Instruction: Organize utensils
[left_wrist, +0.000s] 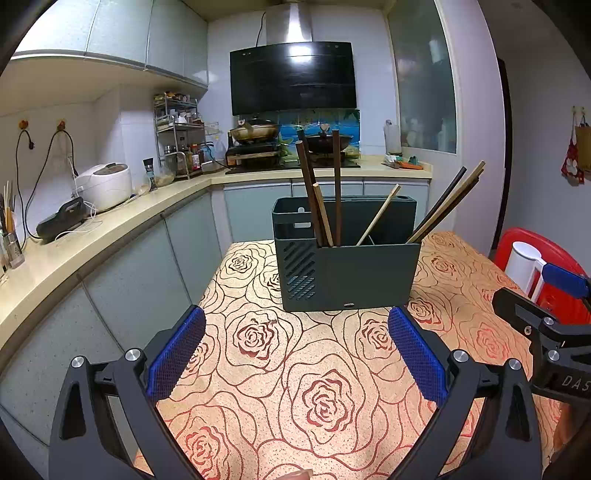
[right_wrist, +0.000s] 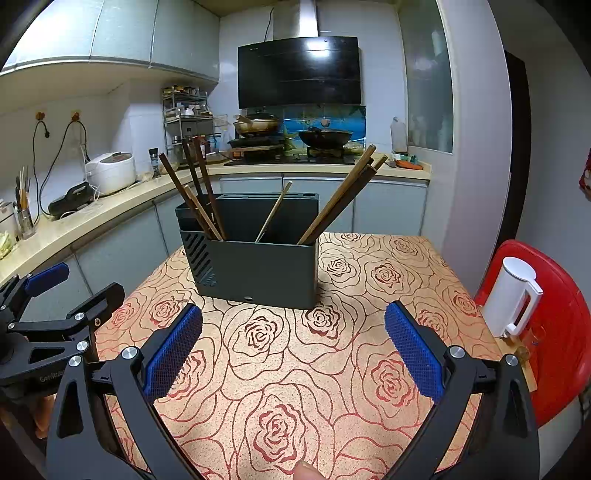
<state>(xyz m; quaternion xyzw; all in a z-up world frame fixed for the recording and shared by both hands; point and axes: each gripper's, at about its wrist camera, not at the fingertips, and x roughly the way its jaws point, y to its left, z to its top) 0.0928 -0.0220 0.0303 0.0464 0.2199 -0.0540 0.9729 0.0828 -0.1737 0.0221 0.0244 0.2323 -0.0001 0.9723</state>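
A dark grey utensil holder (left_wrist: 354, 273) (right_wrist: 258, 269) stands on the rose-patterned table. Several wooden chopsticks lean in it: a dark group at its left end (left_wrist: 314, 192) (right_wrist: 195, 192), one pale stick in the middle (left_wrist: 378, 214) (right_wrist: 274, 212), and a bundle slanting out to the right (left_wrist: 447, 203) (right_wrist: 340, 195). My left gripper (left_wrist: 297, 354) hovers open over the tablecloth in front of the holder, empty between its blue pads. My right gripper (right_wrist: 293, 350) is open too, empty, just short of the holder. Each gripper shows at the edge of the other's view.
A red plastic stool (right_wrist: 557, 332) with a white kettle (right_wrist: 511, 295) sits right of the table. The L-shaped counter (left_wrist: 110, 225) on the left carries a rice cooker (left_wrist: 105, 184), cables and a spice rack. Two woks rest on the stove (right_wrist: 295, 155) behind.
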